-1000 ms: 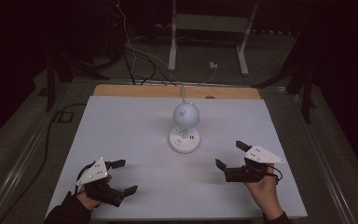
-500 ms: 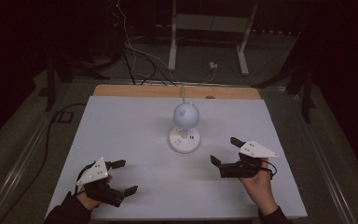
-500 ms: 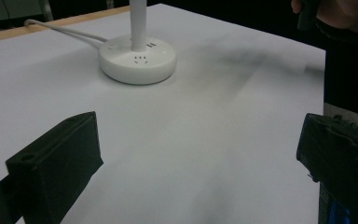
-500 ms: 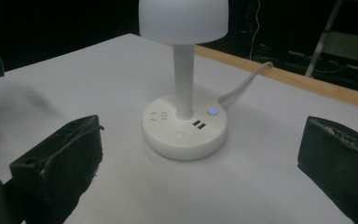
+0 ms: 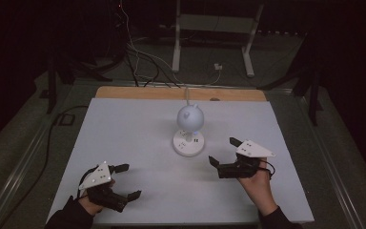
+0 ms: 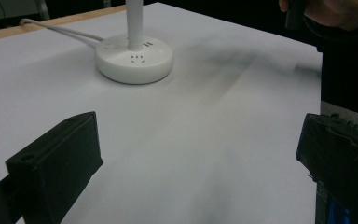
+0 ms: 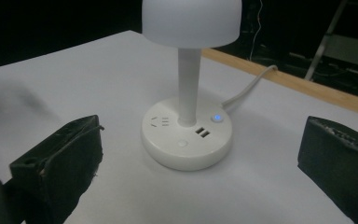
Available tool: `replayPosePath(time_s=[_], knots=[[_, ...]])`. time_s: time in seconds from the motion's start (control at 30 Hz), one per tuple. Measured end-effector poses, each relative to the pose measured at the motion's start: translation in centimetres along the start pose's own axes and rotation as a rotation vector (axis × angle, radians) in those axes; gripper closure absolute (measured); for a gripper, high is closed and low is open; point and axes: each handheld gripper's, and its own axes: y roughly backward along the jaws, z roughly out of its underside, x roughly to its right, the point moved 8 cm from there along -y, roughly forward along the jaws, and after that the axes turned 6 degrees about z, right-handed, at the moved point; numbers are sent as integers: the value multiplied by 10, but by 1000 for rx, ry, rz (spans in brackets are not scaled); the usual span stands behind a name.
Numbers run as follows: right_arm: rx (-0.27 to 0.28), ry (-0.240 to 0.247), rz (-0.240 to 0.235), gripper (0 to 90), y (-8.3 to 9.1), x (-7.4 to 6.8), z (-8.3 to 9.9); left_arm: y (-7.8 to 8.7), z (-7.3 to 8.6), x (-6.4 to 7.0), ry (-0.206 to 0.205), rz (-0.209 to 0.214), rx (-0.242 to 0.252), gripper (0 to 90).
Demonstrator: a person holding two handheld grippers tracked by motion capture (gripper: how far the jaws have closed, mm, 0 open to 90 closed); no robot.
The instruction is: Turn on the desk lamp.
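Our right claw sits at the lower right of the high view with its jaws spread wide and nothing between them, aimed at the lamp that stands just left of it near the centre of the frame. Our left claw rests in the lower left corner of that view, jaws equally wide and empty, well apart from the lamp. We judge the work barely begun: neither claw touches the lamp, the shade gives no obvious glow, and the reach, whether for the button or for the stem, is all left to do, with the right claw the better placed for it.

The right gripper view gives us what the high view cannot. On the lamp's round base we make out a small blue light lit at the right of the stem, a round button at the front, a pair of USB ports and a socket at the left. The white cable runs off toward the desk's wooden far edge.

The left gripper view catches the base from the other side, upper left of its frame, and the hand that carries the other claw at the upper right. The high view alone lays out how both claws stand around the lamp.
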Motion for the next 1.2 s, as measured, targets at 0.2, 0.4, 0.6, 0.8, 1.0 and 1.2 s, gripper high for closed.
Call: replayPosePath(time_s=[0.2, 0.4, 0.6, 0.8, 1.0, 1.2], knots=[[-8, 20, 4, 0, -14, -4, 1, 0, 0, 1, -1, 1, -2, 3], [-3, 11, -24, 0, -24, -11, 0, 0, 0, 1, -3, 0, -3, 3], [14, 0, -52, 0, -37, -19, -4, -1, 0, 1, -4, 0, -6, 3], [13, -17, -75, 0, -48, -26, -5, 0, 0, 1, -4, 0, -5, 3], [3, 4, -51, 48, -58, -27, -4, 0, 0, 1, -3, 0, -4, 3], [-19, 4, -28, 131, -64, -27, -2, 0, 0, 1, -3, 0, -3, 3]])
